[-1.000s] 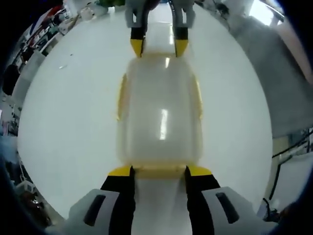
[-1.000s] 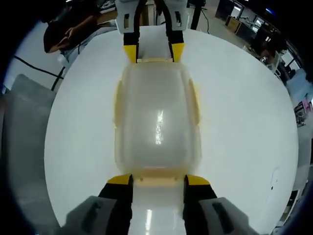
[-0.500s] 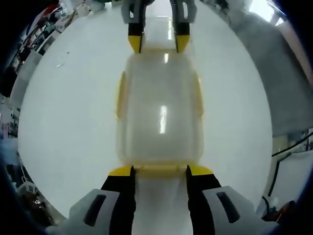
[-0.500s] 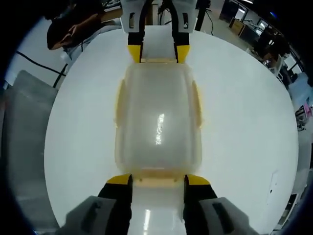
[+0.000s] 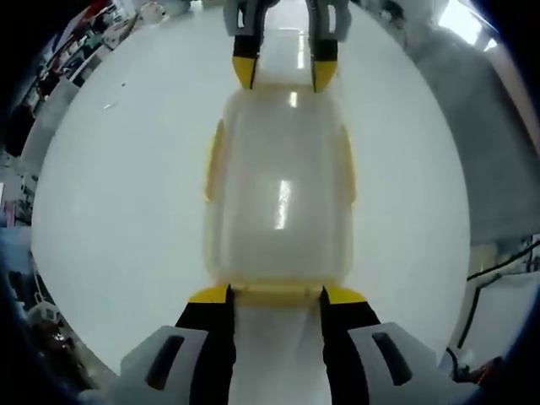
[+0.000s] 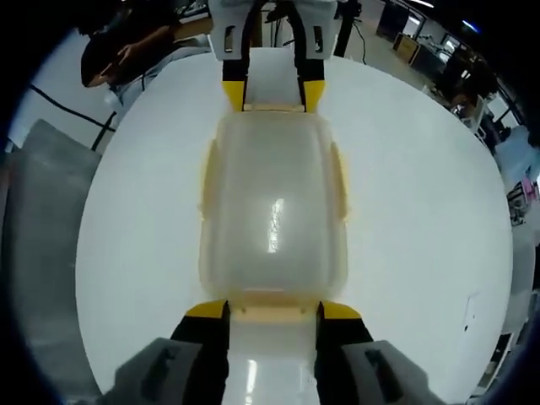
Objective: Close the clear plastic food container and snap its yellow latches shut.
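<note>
Running straight up the frame's centre from your left gripper to your right gripper, the container sits lid-on, cloudy, on the white table; yellow latches flank it. Both grippers' jaws are spread, tips at its short ends.

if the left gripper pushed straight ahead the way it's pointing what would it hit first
The left gripper would meet the yellow end latch of the clear plastic food container at once; its tips already flank it, seemingly touching.

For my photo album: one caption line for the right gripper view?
Two tools meet a lidded clear container end to end.
</note>
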`<action>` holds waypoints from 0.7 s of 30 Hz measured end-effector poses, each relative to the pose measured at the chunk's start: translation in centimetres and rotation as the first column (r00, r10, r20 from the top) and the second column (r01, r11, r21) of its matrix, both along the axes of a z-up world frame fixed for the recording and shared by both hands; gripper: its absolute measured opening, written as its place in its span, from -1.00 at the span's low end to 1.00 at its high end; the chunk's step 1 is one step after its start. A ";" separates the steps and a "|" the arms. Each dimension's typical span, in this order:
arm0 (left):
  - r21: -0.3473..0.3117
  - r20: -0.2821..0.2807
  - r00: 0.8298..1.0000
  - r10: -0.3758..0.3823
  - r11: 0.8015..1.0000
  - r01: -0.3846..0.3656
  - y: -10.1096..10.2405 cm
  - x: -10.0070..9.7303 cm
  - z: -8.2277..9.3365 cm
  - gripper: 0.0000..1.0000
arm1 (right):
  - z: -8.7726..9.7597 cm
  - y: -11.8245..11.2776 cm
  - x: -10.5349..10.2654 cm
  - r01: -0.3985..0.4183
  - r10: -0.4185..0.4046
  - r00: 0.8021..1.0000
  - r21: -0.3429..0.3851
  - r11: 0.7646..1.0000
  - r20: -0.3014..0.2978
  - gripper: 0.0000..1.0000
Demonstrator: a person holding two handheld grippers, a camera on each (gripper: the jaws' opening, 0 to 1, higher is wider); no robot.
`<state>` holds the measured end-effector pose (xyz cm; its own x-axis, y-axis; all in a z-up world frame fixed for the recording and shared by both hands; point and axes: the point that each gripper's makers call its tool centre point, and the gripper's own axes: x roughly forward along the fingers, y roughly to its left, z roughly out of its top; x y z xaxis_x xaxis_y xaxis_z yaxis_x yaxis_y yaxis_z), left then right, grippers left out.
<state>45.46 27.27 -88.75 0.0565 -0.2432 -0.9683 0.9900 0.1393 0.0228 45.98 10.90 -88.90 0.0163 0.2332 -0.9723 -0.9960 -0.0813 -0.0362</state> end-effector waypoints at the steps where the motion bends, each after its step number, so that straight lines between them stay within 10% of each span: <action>1: 0.001 0.007 1.000 0.001 1.000 -0.001 0.1 0.0 0.1 -0.26 | 0.2 0.1 -0.2 0.009 -0.009 1.000 0.006 1.000 -0.008 -0.26; 21: -0.040 0.012 0.999 0.043 0.998 -0.042 0.2 -1.7 4.9 -0.26 | 5.4 0.3 -1.0 -0.042 0.042 0.999 0.038 0.998 -0.007 -0.26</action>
